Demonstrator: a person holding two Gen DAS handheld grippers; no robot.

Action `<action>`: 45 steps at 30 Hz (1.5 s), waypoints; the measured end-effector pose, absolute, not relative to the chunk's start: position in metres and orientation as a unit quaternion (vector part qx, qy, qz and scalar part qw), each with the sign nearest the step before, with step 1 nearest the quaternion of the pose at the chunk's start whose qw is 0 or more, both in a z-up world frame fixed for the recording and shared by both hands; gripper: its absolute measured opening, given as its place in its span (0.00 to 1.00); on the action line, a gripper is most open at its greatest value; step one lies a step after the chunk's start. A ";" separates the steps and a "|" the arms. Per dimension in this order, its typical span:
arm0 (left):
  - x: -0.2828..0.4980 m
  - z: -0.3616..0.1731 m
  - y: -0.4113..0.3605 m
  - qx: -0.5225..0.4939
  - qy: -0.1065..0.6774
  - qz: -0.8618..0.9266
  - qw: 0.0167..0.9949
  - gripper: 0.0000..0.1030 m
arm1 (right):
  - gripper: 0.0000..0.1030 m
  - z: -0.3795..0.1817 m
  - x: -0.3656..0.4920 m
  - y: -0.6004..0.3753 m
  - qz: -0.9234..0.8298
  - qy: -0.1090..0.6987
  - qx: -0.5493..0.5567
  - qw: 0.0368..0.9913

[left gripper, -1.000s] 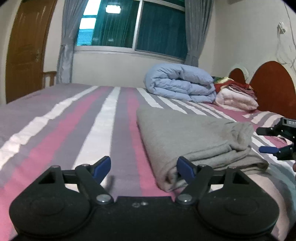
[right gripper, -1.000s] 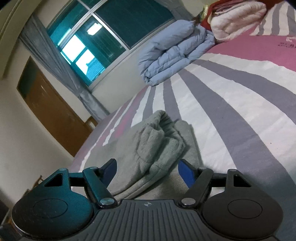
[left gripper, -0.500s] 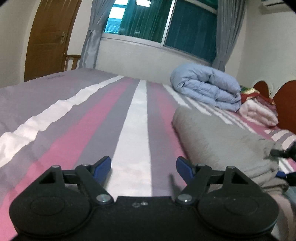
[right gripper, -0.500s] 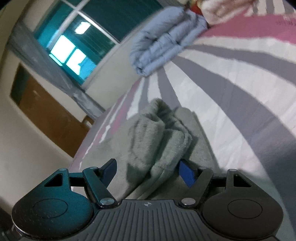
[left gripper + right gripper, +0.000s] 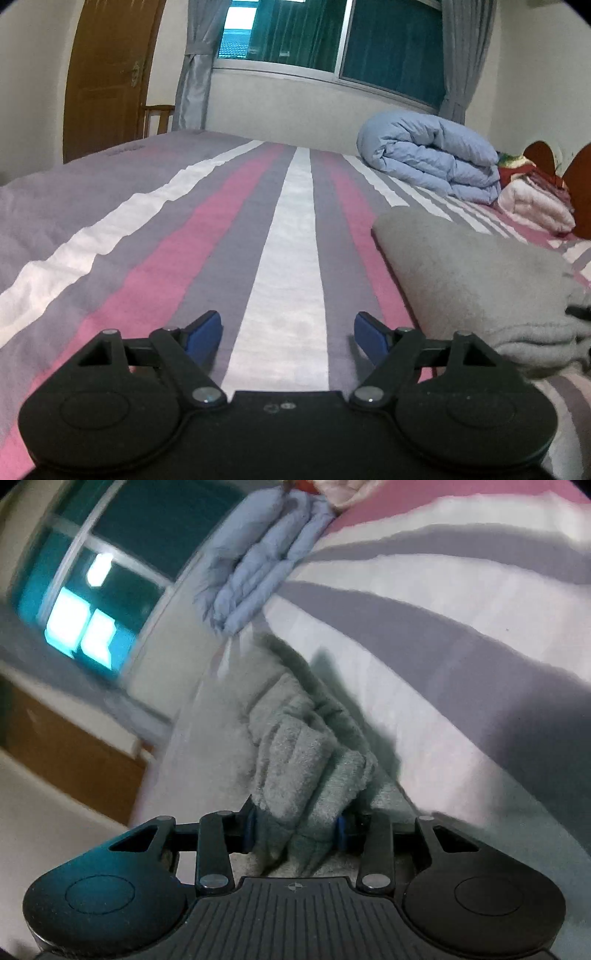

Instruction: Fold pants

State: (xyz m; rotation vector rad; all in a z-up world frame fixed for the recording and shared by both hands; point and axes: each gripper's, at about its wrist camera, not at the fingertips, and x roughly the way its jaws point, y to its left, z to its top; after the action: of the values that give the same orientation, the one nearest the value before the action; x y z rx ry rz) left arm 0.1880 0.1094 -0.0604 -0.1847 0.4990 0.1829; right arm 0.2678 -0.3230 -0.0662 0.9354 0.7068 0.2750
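The grey pants lie folded on the striped bed, at the right of the left wrist view. My left gripper is open and empty, low over the bed just left of the pants. In the right wrist view my right gripper is shut on a bunched end of the grey pants, with cloth pinched between the blue pads. That view is blurred and tilted.
A folded blue duvet and pink and red bedding lie at the head of the bed by the wooden headboard. A window with grey curtains and a wooden door stand beyond the bed.
My right gripper has moved onto the bunched end of the pants and closed on it. My left gripper has swung left, off the pants, and stays open.
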 end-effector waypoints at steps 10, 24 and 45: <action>0.189 -0.061 0.106 -0.084 0.259 0.096 0.957 0.73 | 0.42 -0.048 0.254 -0.319 0.203 0.272 0.447 0.828; 0.183 -0.038 0.094 -0.140 0.199 0.054 0.968 0.73 | 0.66 -0.029 0.231 -0.350 0.129 0.246 0.389 0.878; 0.298 -0.072 0.114 -0.256 0.351 -0.197 0.879 0.63 | 0.80 -0.071 0.314 -0.386 0.249 0.365 0.419 0.793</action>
State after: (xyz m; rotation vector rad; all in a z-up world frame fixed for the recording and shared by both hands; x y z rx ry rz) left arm 0.2980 0.1140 -0.0718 -0.5334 0.7319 -0.4108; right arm 0.3136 -0.3865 -0.0707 0.9011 0.7852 0.5357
